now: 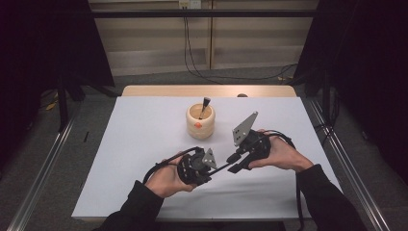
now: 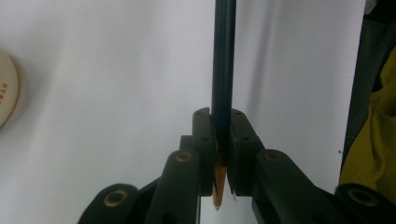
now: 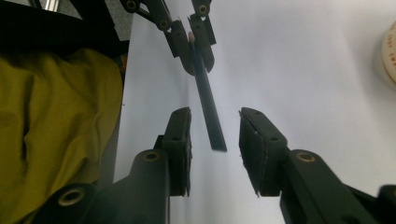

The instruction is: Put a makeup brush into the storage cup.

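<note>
Pencil [image 1: 222, 166]: in the high view I saw it bridging my two grippers at about 6 o'clock from the wooden cup [image 1: 200, 121] on the white table [image 1: 144, 134]. The left gripper [image 1: 211, 168] carried it; the right gripper [image 1: 235, 163] faced it. In the left gripper view, the jaws clenched the pencil [image 2: 222, 70] near its sharpened tip; I judged it light, stiff, slick. In the right gripper view, the jaws stood apart around the blunt end [image 3: 212, 126], not touching; I would grip there.
</note>
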A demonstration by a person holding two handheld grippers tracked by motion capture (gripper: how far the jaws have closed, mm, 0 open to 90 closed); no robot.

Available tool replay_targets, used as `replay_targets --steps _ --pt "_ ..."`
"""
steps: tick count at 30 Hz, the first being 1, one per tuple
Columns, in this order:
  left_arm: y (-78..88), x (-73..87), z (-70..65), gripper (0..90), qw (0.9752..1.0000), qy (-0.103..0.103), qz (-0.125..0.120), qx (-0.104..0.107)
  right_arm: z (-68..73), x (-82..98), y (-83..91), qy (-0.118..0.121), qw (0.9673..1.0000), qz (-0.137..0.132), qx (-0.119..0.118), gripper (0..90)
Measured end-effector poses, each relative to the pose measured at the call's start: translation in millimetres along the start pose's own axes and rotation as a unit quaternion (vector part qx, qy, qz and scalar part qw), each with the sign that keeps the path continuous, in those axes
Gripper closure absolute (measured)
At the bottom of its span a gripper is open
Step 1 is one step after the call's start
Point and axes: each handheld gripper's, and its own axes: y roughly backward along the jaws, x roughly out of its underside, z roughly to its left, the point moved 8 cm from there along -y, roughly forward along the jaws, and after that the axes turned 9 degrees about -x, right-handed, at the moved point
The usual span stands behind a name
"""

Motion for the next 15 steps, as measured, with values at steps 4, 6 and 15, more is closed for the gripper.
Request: replay_targets --steps 4,6,15 --pt "-0.8 0.0 0.0 83.9 0.9998 -0.019 0.008 0.005 3.3 -0.2 -2.8 -0.001 0.9999 0.005 -0.011 68.6" --pt "-2.1 0.2 -2.7 83.9 0.9999 -0.011 0.011 0.008 4.1 -0.4 -4.4 0.001 0.9998 0.009 -0.015 69.4" --pt "-4.1 -1.1 -4.7 83.8 0.9998 -0.015 0.009 0.011 5.6 -2.8 -13.0 -0.002 0.9994 0.012 -0.034 76.4"
